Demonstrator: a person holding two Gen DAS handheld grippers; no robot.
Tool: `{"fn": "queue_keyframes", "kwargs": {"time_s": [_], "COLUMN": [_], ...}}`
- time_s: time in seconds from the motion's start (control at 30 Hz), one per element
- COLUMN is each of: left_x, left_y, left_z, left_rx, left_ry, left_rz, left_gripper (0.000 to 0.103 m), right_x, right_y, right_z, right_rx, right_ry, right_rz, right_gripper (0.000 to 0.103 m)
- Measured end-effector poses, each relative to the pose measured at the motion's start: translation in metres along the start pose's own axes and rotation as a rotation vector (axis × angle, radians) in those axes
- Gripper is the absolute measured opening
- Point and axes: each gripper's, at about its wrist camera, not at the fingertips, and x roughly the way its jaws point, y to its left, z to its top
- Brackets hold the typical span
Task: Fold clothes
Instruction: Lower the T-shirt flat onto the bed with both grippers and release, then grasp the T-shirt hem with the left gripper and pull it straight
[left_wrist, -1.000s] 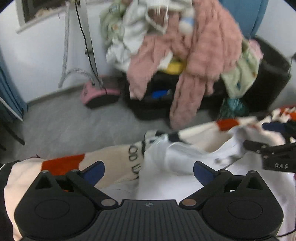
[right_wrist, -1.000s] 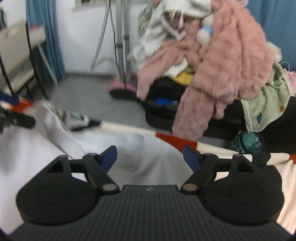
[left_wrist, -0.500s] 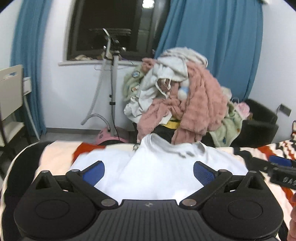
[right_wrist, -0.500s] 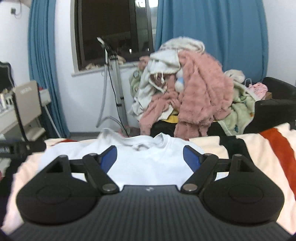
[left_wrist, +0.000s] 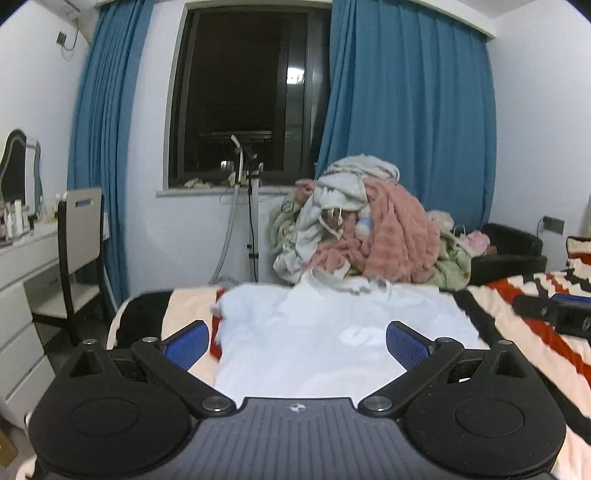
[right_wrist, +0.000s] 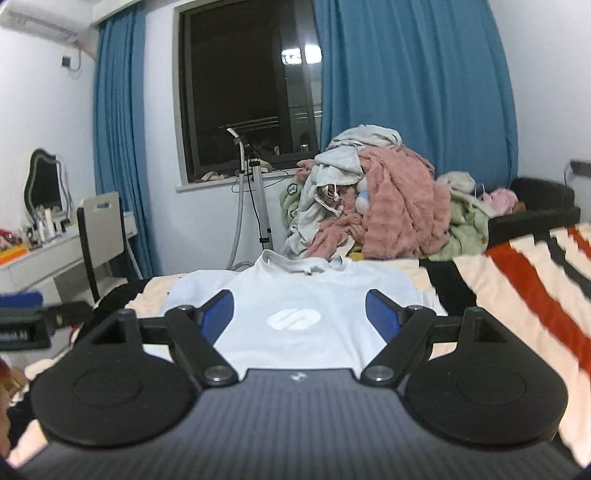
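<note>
White shirt lies flat, face up, on the bed's striped blanket, collar toward the clothes pile on the chair beyond. Spread out, no fold made yet; all folds left, plus the pile. Left tool and right tool both spread, nothing between the pads, both back at the hem end. A second ago both were close over the crumpled shirt, looking down; now pulled back, aimed nearly level, shirt smoothed.
</note>
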Motion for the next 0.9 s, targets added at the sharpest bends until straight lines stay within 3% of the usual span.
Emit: {"fn": "queue_keyframes", "kwargs": {"time_s": [0.07,0.23,0.4,0.63,0.8,0.9], "left_x": [-0.001,0.041,0.112,0.235,0.312,0.347], "left_y": [0.008,0.028,0.048,0.105,0.128,0.128], "left_z": [-0.015,-0.031,-0.027,-0.017,-0.004,0.001], "left_rx": [-0.039,-0.147,-0.246,-0.417,-0.420,-0.356], "left_ry": [0.041,0.181,0.228,0.258,0.238,0.258], "left_rz": [-0.002,0.015,0.049,0.144,0.221,0.258], "left_gripper": [0.103,0.101,0.099,0.092,0.086,0.075], "right_x": [-0.003,0.000,0.014,0.052,0.094,0.116], "right_y": [-0.007,-0.018,-0.021,-0.027,-0.033,-0.037], "right_z": [-0.010,-0.025,-0.033,-0.049,-0.059,-0.062], "right_rx": [0.036,0.101,0.131,0.110,0.133,0.145], "right_ry": [0.018,0.066,0.071,0.106,0.135,0.147], "right_rz": [0.002,-0.006,0.000,0.001,0.000,0.007], "right_gripper": [0.080,0.080,0.080,0.080,0.080,0.080]}}
